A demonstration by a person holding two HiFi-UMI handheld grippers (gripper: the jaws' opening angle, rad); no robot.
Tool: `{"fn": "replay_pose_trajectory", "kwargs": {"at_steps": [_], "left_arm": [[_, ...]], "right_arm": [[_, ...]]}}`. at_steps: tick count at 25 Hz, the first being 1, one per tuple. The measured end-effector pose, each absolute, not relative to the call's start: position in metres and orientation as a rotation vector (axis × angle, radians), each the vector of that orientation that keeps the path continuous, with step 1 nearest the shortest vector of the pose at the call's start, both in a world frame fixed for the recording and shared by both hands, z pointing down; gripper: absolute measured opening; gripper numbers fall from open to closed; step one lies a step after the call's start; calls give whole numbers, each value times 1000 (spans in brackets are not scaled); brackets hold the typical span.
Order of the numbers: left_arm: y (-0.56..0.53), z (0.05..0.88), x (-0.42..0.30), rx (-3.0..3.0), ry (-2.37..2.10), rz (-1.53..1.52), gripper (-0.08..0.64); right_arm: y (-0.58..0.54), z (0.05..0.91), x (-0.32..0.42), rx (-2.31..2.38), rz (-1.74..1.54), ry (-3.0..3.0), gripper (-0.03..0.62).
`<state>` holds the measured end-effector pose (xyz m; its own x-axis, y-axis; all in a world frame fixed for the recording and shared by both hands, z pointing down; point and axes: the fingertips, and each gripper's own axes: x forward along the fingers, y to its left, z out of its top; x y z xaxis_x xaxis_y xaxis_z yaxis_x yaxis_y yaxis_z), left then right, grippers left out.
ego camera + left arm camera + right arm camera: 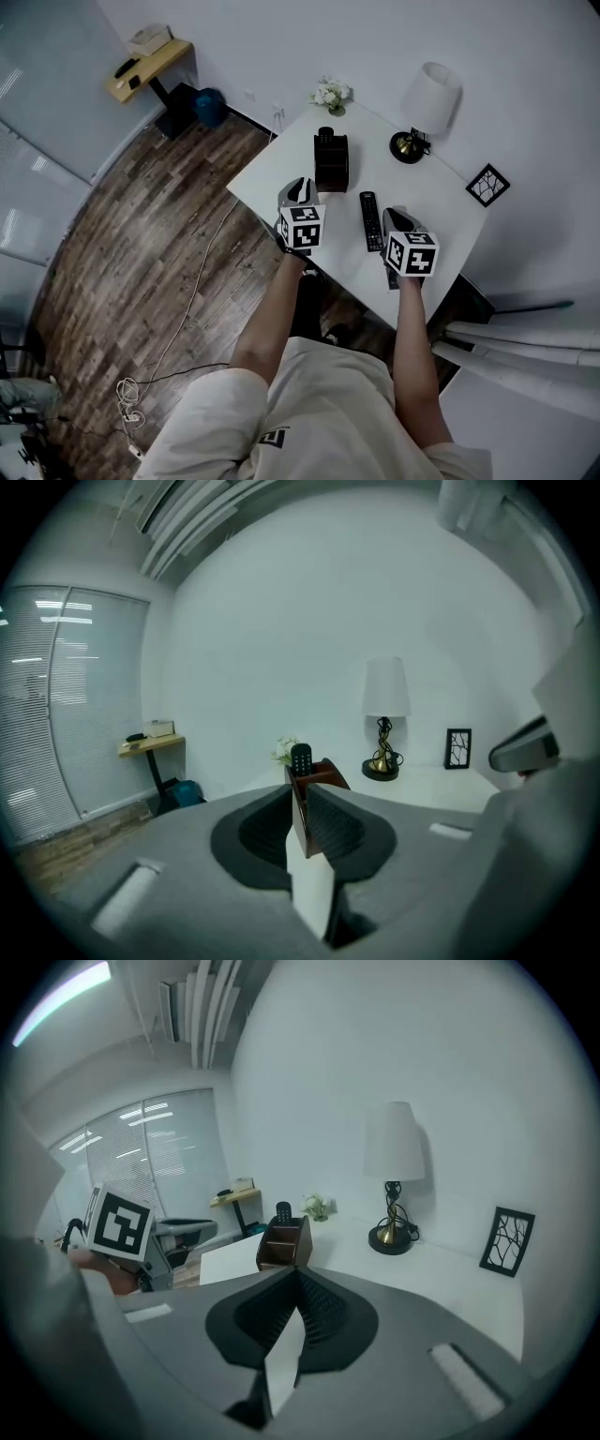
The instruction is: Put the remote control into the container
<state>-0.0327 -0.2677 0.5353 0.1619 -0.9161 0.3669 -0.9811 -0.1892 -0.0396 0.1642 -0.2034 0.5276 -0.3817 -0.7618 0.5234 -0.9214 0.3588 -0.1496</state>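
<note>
No word, number or brand can be read. Black-and-white square marker patterns are shown on the white cube (302,228) of the left gripper (298,186) and on the matching cube (412,255) of the right gripper (393,214). A small dark emblem on the pale shorts (273,437) cannot be made out.

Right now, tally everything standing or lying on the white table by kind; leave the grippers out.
Remote controls: 2
Container: 1
Lamp: 1
Picture frame: 1
Flowers: 1
Total: 6

White table (441,208), container (330,161), remote control (371,221), lamp (424,112), flowers (331,94), picture frame (487,185)
</note>
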Motion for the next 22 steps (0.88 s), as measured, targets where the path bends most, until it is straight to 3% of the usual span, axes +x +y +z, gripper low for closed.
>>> {"fn": "replay_pose_trajectory", "kwargs": {"at_steps": [5, 22], "left_arm": [[-249, 544, -28, 2218, -1797, 457, 7], [-273, 544, -42, 2198, -1655, 426, 6]], "right_arm": [[-199, 528, 166, 1471, 604, -2263, 2], [-243, 544, 121, 1439, 618, -2251, 2]]}}
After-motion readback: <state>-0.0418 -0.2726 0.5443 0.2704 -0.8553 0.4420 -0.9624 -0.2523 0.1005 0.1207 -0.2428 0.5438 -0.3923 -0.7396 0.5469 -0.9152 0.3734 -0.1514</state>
